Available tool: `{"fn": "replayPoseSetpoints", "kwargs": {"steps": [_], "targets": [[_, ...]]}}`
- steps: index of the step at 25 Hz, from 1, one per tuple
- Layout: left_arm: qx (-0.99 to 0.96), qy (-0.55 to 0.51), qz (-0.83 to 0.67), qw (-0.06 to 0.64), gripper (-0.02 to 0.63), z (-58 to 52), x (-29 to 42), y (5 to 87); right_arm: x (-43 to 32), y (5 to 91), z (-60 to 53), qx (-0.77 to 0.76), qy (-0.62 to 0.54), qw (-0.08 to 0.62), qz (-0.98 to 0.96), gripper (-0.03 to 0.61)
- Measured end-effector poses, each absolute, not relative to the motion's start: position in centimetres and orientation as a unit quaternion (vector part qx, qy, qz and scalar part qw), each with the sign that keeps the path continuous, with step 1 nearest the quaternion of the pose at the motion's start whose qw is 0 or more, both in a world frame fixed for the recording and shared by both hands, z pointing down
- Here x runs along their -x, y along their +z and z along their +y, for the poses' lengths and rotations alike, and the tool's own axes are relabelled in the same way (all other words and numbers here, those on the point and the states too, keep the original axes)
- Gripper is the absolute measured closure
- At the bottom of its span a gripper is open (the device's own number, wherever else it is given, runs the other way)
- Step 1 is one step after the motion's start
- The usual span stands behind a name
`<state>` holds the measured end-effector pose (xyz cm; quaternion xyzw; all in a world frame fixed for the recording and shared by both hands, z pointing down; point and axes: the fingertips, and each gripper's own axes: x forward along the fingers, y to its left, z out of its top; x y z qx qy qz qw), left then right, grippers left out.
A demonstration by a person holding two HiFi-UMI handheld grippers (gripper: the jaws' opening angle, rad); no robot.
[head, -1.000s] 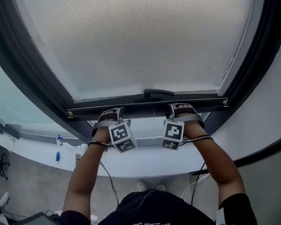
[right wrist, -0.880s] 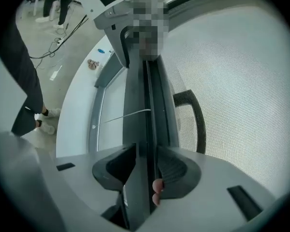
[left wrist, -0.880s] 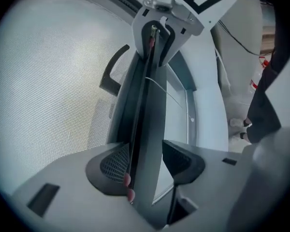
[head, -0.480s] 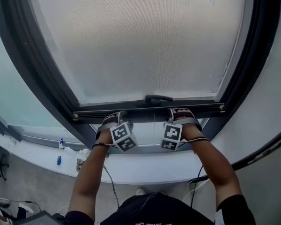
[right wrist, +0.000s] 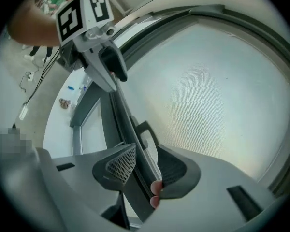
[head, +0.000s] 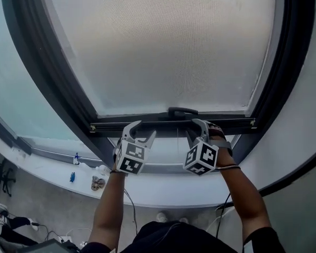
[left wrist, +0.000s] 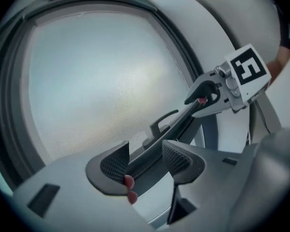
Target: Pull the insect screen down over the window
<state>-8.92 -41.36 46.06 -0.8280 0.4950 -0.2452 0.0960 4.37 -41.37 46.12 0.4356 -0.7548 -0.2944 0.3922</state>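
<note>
The grey mesh insect screen [head: 168, 46] fills the dark window frame [head: 39, 73]. Its dark bottom bar [head: 163, 124] carries a small handle [head: 181, 111] at the middle. My left gripper [head: 142, 129] reaches up from below, left of the handle, and its tips meet the bar. The bar [left wrist: 174, 124] runs between the left gripper's [left wrist: 145, 161] pads and looks pinched. My right gripper [head: 200, 125] holds the bar right of the handle. The right gripper's [right wrist: 147, 170] pads squeeze the bar [right wrist: 123, 115]. Each gripper shows in the other's view, on the bar.
A white curved sill [head: 163, 186] lies under the window, with a pale glass strip [head: 163, 149] between it and the bar. Small clutter [head: 99, 182] and a blue item [head: 72, 176] sit on the floor at left. White wall [head: 305, 115] flanks the frame at right.
Both hands have risen and rolled, so the marker cubes face differently. The left gripper's fingers now show below the bar. More glass shows under the bar.
</note>
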Motion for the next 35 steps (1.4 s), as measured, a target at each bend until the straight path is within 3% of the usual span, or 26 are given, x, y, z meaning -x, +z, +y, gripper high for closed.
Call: {"fn": "replayPoseSetpoints", "kwargs": {"steps": [4,8,13,16,25,35], "targets": [[0.823,-0.193,0.526,0.094,0.411,-38.7,9.2,44.1,-3.4,43.4,-38.3,-0.464,-0.272,0.299,-0.788,0.483],[0.818,-0.147,0.550,0.084,0.509,-36.6,9.9,43.5,-3.7,41.6,-35.9,-0.507,-0.247,0.218,-0.796,0.544],[0.815,-0.105,0.567,0.063,0.551,-33.7,11.8,43.9,-3.5,40.4,-32.5,-0.551,-0.223,0.162,-0.788,0.574],[0.812,-0.076,0.577,0.047,0.608,-31.6,13.5,43.7,-3.0,39.9,-30.5,-0.571,-0.205,0.139,-0.783,0.574],[0.815,-0.030,0.577,0.029,0.611,-23.8,15.9,43.1,-3.0,40.3,-22.5,-0.608,-0.125,0.052,-0.783,0.574],[0.824,-0.037,0.566,0.015,0.611,-15.4,14.7,43.9,-5.1,41.5,-13.3,-0.628,-0.089,0.042,-0.772,0.574]]}}
